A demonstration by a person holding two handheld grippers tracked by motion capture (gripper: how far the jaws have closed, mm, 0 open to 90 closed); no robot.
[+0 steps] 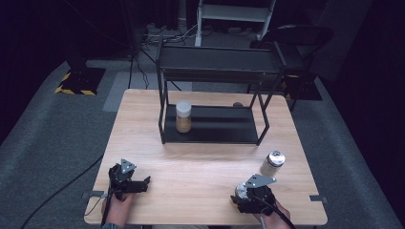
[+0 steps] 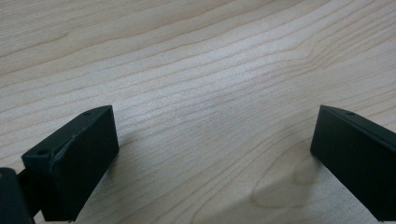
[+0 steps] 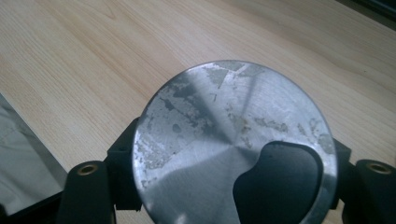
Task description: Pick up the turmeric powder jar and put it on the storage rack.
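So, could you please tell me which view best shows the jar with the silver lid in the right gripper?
The right gripper view: the jar's silver lid sits close between the jaws, scratches plain. The high view shows the jar small, half hidden under the right gripper. The left gripper view looks at table.

A wooden table carries a black shelf rack; cables lie behind.

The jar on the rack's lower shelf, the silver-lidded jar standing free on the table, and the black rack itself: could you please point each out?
Jar on the shelf (image 1: 183, 117), high view, its glass side.
Silver-lidded jar (image 1: 273, 162), high view, just below its lid.
Black rack (image 1: 217, 59), high view, its top shelf.
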